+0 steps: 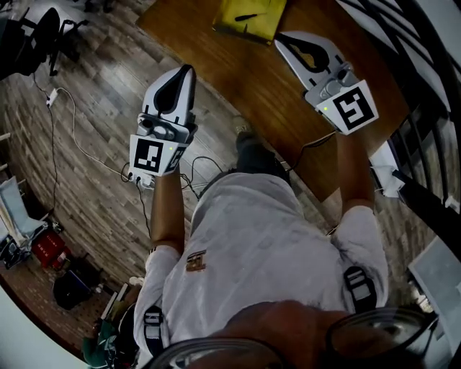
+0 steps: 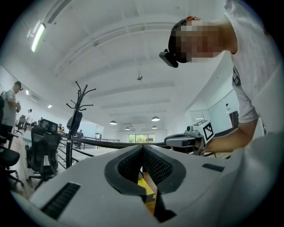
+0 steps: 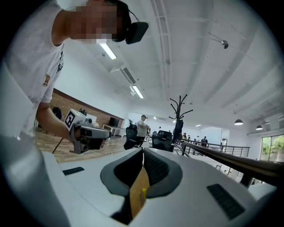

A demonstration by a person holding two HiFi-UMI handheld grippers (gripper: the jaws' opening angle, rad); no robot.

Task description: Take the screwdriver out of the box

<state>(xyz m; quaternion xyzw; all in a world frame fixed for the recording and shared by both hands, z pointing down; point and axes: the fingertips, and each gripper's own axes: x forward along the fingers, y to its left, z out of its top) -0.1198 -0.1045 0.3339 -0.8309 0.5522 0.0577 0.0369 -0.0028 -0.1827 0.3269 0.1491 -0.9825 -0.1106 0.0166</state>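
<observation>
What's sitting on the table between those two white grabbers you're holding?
Nothing. The head view shows only bare brown table between the left gripper and the right gripper; the yellow box lies past their tips.

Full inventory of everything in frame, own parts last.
table: one, brown wood, top of head view
box: one, yellow, on the table's far end
dark slim item: one, on the box, unidentifiable
office chairs: several, black, floor at upper left
cables: several, white and black, floor at left
coat stand: one, black, background
left gripper: one, white, shut, empty, over floor
right gripper: one, white, shut, empty, over table
</observation>
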